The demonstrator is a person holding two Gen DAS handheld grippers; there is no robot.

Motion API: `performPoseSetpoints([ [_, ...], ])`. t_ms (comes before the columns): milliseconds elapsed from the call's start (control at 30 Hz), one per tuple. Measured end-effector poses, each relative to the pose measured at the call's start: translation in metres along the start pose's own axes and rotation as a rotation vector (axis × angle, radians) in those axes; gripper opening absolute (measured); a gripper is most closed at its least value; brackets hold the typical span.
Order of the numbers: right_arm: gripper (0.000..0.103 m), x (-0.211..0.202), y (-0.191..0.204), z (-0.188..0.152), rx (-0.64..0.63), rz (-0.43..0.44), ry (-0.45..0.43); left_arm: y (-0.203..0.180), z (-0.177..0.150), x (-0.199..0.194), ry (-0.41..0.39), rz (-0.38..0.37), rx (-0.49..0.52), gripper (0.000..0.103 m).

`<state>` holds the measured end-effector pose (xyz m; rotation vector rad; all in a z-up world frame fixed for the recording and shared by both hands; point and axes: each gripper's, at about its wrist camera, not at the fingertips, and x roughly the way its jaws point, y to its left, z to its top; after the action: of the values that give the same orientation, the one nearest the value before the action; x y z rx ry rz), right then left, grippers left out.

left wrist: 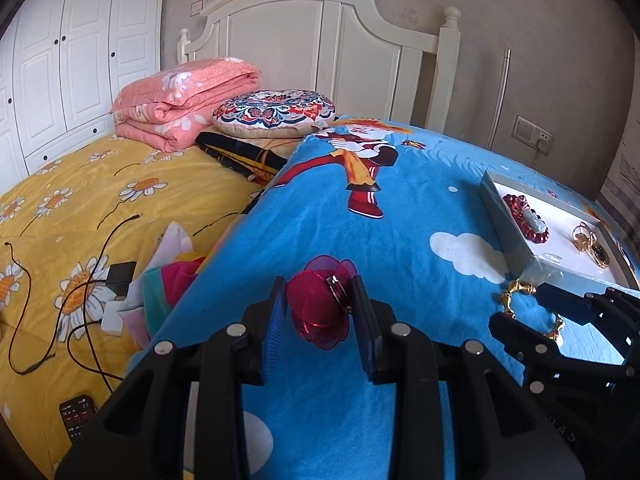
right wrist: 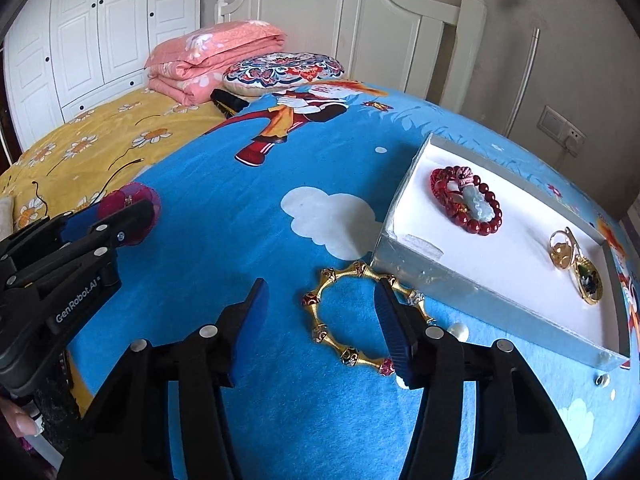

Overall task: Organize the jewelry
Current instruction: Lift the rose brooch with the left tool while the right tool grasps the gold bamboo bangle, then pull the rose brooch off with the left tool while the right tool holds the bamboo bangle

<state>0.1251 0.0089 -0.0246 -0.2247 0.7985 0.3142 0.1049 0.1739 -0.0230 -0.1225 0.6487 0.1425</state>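
Left wrist view: your left gripper (left wrist: 320, 304) is clamped on the red fabric flower (left wrist: 316, 308), well left of the grey box (left wrist: 508, 228).

Right wrist view: your right gripper (right wrist: 320, 320) stands open astride the gold bangle (right wrist: 352, 316), just beside that box; centre one side before squeezing.

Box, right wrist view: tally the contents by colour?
Red: 1, bead bracelet, possibly more than one strand
Gold: 2, ring and dark-stoned oval piece
Total: 3
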Motion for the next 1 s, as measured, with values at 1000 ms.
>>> performPoseSetpoints([
  [1000, 0.012, -0.091, -0.045, -0.037, 0.124, 0.162, -0.247, -0.050, -0.012, -0.043, -0.072, -0.110, 0.052, 0.019],
])
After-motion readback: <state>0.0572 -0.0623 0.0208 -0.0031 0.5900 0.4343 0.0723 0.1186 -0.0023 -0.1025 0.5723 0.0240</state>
